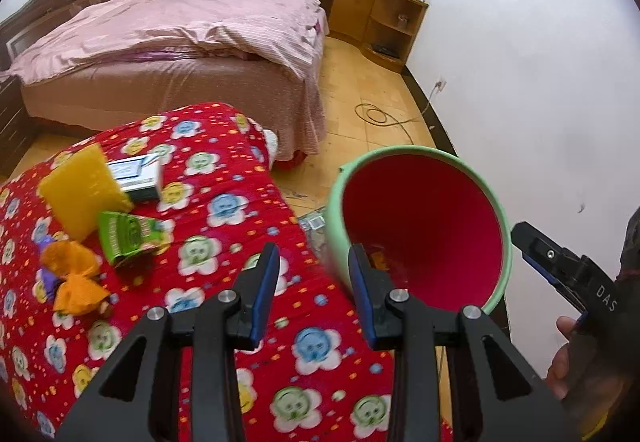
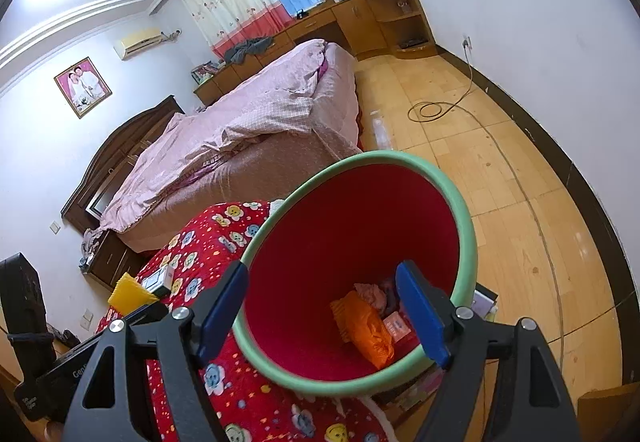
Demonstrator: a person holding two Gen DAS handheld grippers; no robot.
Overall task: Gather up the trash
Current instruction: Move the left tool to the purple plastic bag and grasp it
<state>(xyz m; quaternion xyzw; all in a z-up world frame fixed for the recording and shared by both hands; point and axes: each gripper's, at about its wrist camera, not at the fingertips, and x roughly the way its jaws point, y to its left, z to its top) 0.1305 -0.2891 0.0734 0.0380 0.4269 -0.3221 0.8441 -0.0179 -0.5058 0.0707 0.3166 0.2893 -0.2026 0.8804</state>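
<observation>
A green bin (image 2: 464, 210) with a red inside stands on the floor beside a red flowered blanket (image 1: 240, 202). In it lie an orange bag (image 2: 368, 326) and crumpled pink scraps (image 2: 372, 294). My right gripper (image 2: 320, 306) hovers open over the bin's near rim, with nothing pressed between its pads; it also shows beside the bin (image 1: 552, 262). My left gripper (image 1: 314, 274) is open and empty above the blanket's edge. Left of it on the blanket lie a yellow block (image 1: 80, 190), a white box (image 1: 138, 176), a green carton (image 1: 128, 238) and an orange wrapper (image 1: 74, 278).
A pink-covered bed (image 1: 180, 42) fills the room behind the blanket. Wooden cabinets (image 1: 360, 2) line the far wall. A coiled cable (image 1: 376, 114) lies on the tiled floor, and clear packaging (image 1: 316, 222) sits by the bin. A hand (image 1: 560, 354) holds the right gripper.
</observation>
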